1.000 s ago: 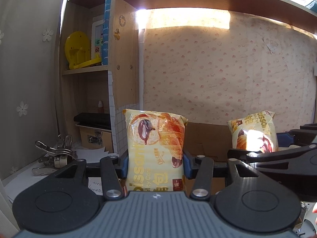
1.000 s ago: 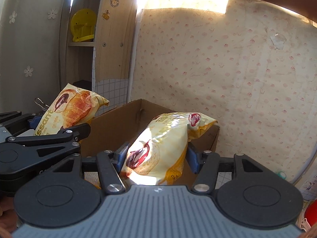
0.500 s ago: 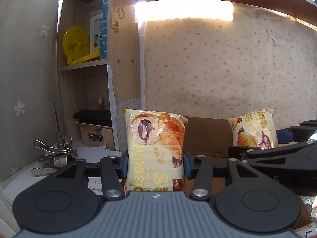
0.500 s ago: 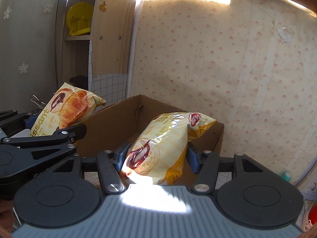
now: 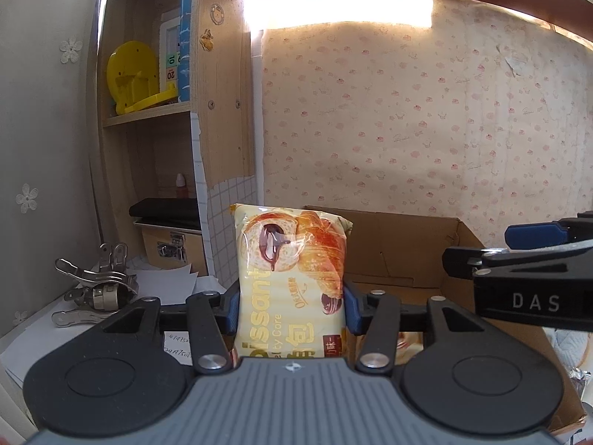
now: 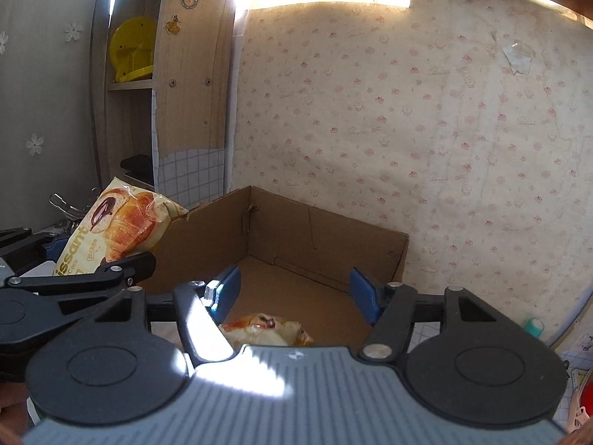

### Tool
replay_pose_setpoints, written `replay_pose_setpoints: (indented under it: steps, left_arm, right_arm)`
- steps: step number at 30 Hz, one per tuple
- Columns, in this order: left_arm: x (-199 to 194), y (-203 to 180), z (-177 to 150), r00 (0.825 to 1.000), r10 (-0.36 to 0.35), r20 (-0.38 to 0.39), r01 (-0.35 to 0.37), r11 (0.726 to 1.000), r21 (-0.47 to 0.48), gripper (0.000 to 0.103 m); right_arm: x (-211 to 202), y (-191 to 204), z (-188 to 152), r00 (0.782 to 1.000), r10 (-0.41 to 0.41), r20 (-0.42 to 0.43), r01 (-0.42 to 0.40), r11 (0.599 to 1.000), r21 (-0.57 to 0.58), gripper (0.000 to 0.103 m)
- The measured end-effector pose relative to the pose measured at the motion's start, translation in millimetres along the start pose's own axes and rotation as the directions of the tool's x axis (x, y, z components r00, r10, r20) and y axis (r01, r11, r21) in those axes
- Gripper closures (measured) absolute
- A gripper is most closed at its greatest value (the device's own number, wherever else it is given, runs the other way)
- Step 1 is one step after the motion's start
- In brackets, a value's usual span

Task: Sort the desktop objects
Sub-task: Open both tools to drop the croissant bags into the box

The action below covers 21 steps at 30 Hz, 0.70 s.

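Croissant packet (image 6: 265, 330) lies in box (image 6: 326, 237) beneath opening right jaws.

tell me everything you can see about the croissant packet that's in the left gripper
The yellow plastic croissant packet is a sealed, glossy pillow pack printed with a chocolate-filled croissant, brown lettering and some Chinese characters. It stands upright, crimped end on top, between the blue pads of the left gripper, which press its lower sides while the jaws are opening. It is raised beside the open brown cardboard box, not yet inside.
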State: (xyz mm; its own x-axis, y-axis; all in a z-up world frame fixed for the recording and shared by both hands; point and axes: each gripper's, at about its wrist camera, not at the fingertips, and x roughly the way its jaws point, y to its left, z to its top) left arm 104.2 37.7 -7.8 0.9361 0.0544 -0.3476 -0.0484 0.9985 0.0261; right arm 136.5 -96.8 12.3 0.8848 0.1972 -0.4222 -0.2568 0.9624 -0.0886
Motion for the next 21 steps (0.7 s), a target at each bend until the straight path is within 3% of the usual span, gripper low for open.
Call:
replay_pose_setpoints:
  steps: [3,7,21]
  left_arm:
    - [1.1,-4.4,0.4,1.0,-0.006,-0.001,0.006,1.0,0.005,0.048]
    - [1.6,-10.8,0.9,1.0,-0.006,0.006,0.006,1.0,0.013,0.03]
    - [-10.4,-31.6,0.9,0.999,-0.033,0.013,0.033,0.999,0.009,0.032]
  right_arm:
    - [-13.1,-8.6,0.8,1.0,-0.008,0.028,0.008,1.0,0.02,0.039]
    - [-29.7,-22.6,-0.4,0.997,-0.042,0.057,0.04,0.999,0.037,0.037]
    - [-62.8,-58.8,-22.4,0.991,-0.11,0.074,0.103,0.99,0.096,0.036]
